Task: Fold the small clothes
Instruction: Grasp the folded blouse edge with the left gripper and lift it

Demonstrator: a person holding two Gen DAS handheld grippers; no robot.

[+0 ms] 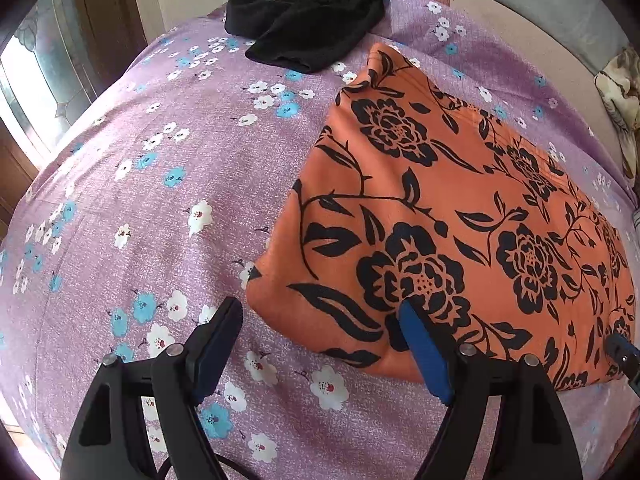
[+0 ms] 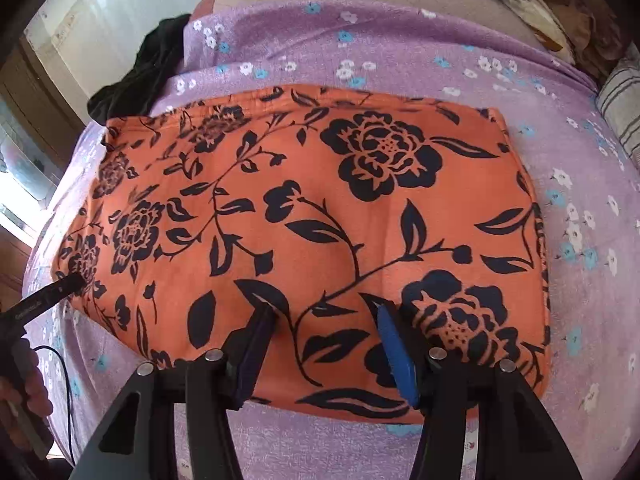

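An orange garment (image 2: 304, 216) printed with black flowers is lying folded flat on a bed covered by a purple floral sheet (image 1: 160, 184). The left gripper (image 1: 320, 332) is hovering at the garment's near corner, its jaws spread wide and gripping nothing (one finger over the sheet, the other over the cloth). The right gripper (image 2: 324, 320) is sitting over the garment's near edge, jaws likewise wide apart and empty. A black garment (image 1: 312, 16) is lying bunched at the far side of the bed.
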